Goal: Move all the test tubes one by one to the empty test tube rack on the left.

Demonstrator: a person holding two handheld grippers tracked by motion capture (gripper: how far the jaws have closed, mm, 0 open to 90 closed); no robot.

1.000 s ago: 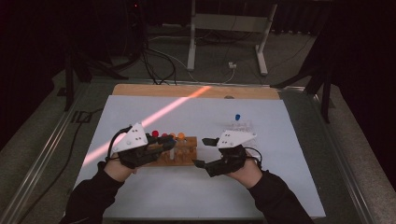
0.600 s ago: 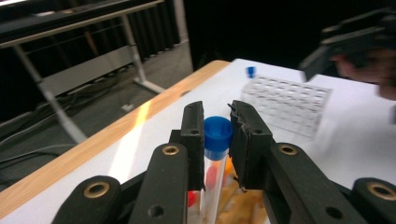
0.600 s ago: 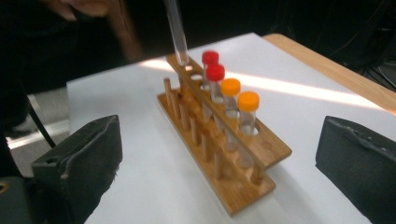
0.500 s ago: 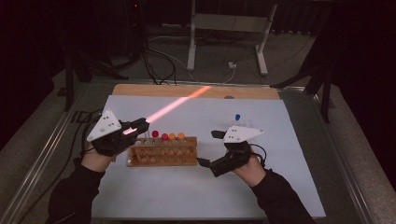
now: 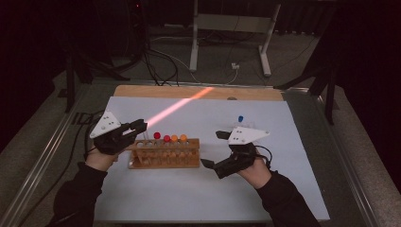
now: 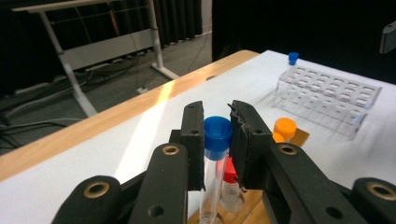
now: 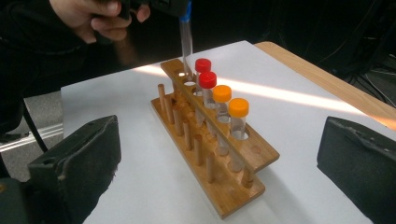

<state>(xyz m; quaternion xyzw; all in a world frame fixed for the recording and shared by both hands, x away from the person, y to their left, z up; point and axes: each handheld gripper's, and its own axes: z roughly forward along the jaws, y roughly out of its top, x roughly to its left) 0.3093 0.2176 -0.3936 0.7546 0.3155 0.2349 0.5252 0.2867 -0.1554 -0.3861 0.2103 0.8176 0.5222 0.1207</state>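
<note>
A wooden tube rack stands on the white sheet, holding two red-capped tubes and two orange-capped tubes. My left gripper is shut on a blue-capped tube, held upright over the rack's left end, its bottom at a hole beside the red caps. My right gripper sits open to the right of the rack, jaws wide apart, nothing between them.
A clear plastic rack with one blue-capped tube stands behind my right gripper. A wooden strip runs along the table's far edge. A sunlight streak crosses the sheet. Cables and a metal stand lie beyond.
My left gripper swung out to the left, then came back to the rack's left end with the blue-capped tube. My right gripper drew back from the rack and opened wider.
</note>
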